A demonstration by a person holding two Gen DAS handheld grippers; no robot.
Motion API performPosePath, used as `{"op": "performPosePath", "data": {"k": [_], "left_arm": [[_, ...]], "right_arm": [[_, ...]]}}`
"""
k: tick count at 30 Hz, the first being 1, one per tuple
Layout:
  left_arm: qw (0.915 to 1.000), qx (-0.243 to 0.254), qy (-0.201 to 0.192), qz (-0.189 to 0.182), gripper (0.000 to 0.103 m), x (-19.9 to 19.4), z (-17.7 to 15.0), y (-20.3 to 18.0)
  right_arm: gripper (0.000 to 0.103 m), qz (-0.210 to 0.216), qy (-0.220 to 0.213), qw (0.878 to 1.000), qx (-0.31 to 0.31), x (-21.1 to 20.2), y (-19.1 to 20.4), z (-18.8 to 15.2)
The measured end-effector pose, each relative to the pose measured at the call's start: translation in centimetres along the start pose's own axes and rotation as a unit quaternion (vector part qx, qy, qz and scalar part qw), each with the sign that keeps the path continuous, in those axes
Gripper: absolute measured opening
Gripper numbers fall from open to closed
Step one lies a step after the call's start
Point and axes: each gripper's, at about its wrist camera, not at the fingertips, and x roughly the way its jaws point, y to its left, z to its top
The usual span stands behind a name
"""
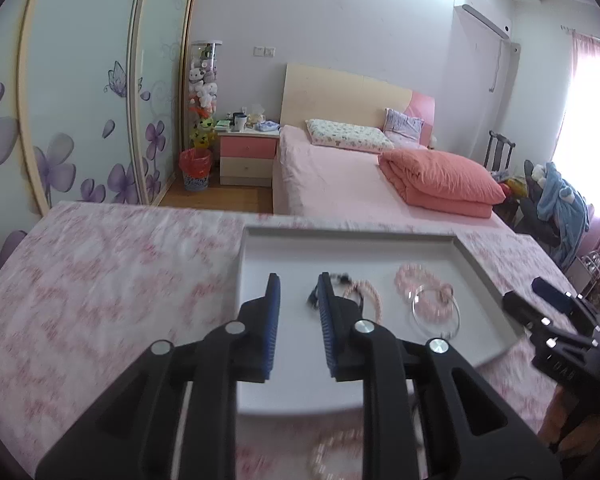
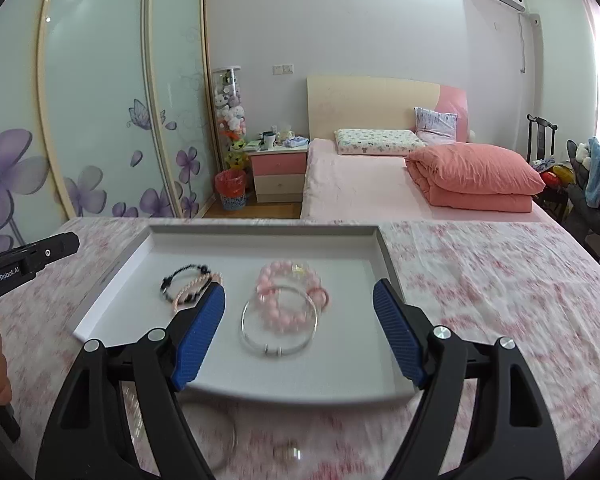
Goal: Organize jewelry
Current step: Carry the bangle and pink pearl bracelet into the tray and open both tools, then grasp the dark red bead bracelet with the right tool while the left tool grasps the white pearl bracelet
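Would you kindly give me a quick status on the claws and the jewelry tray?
Left claw open, empty. Right claw open wide, empty, over tray. Black cord bracelet, pink beads, clear bangle in tray. Nothing in the way.

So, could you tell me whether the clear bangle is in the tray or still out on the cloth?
In the tray. The clear bangle lies flat on the floor of the white tray, overlapping the pink bead bracelet, inside the rim.

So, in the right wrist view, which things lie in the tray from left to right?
black cord bracelet → pink cord bracelet → clear bangle. The pink bead bracelets overlap the bangle, so I leave them out. All lie in the tray.
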Motion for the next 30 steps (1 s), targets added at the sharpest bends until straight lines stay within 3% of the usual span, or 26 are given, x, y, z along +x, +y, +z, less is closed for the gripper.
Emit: {"op": "performPosePath", "data": {"k": [7,18,24,30], "left_arm": [[0.9993,0.013,0.033,-0.013,0.027,-3.0,-3.8,0.3],[0.9954,0.032,0.086,-0.028,0.027,-2.5,-7.7,-0.9],[0.9946,0.032,0.095,-0.026,0.027,-2.0,-8.1,-0.9],[0.9939,0.032,0.102,-0.026,0.027,-1.6,-8.2,-1.0]], "right_arm": [[0.076,0.011,0.030,0.999,-0.021,-3.3,0.1,-2.6],[0.075,0.056,0.091,0.994,-0.038,-6.6,1.5,-7.8],[0.069,0.111,0.125,0.984,-0.061,-8.2,4.0,-10.3],[0.051,0.124,0.165,0.975,-0.088,-7.5,6.5,-12.5]]}}
